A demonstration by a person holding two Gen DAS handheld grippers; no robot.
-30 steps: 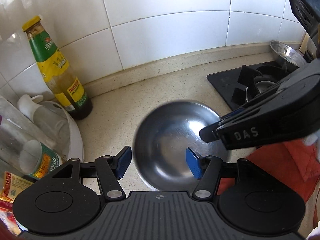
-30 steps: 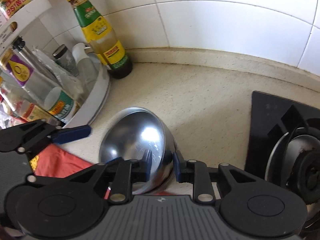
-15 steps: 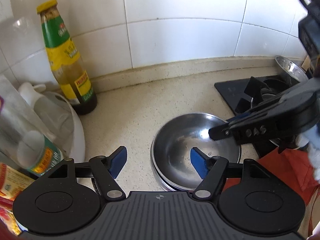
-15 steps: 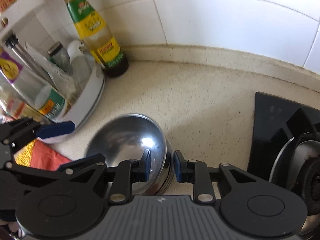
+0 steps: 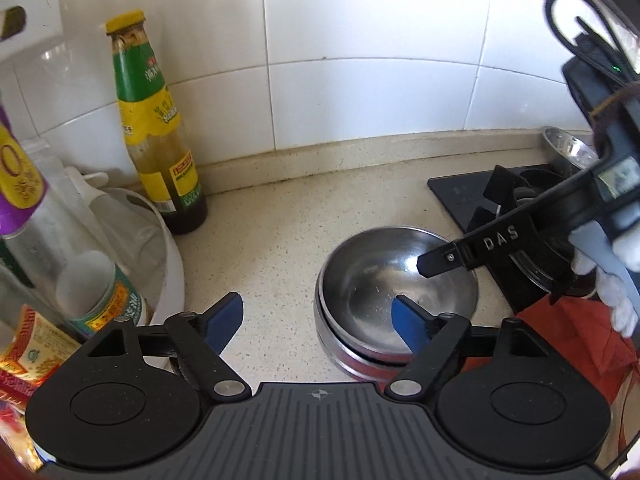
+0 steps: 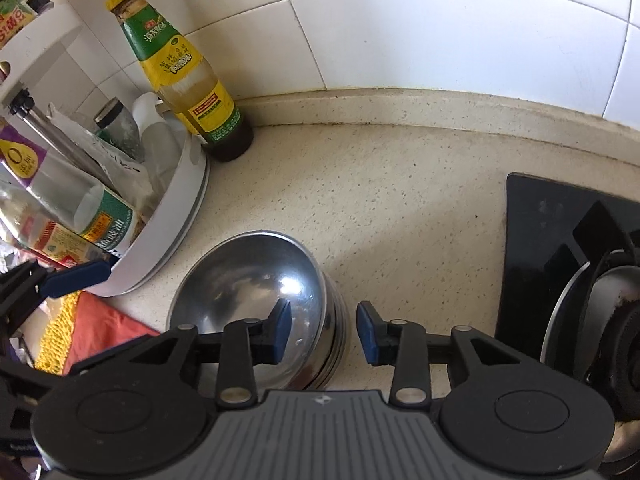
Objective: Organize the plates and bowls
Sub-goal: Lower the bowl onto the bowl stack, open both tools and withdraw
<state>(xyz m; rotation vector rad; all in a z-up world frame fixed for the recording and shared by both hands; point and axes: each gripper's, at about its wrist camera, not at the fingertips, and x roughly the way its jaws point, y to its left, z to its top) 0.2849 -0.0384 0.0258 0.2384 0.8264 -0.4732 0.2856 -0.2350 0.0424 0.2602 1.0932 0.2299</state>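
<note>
A stack of nested steel bowls [image 5: 384,296] [image 6: 256,276] stands on the speckled counter. My right gripper [image 6: 323,333] straddles the stack's right rim, one pad inside the top bowl and one outside. Its jaws are opening and neither pad touches the metal. From the left wrist view its black finger [image 5: 444,259] reaches over the bowl from the right. My left gripper [image 5: 316,324] is wide and still opening. Its right pad hangs over the bowl's near side and its left pad over bare counter, pressing on nothing. One of its blue pads [image 6: 76,280] shows at the far left.
A tall sauce bottle [image 5: 160,140] [image 6: 188,80] stands by the tiled wall. A white round rack [image 5: 172,264] [image 6: 168,232] full of bottles sits left. The black gas stove [image 5: 500,208] [image 6: 560,240] is right, a small steel bowl [image 5: 568,148] behind it. A red cloth [image 5: 572,340] [image 6: 104,332] lies near.
The right gripper set the bowl down into the stack and opened off its rim. The left gripper's jaws spread wider and it drew back and left from the bowl.
</note>
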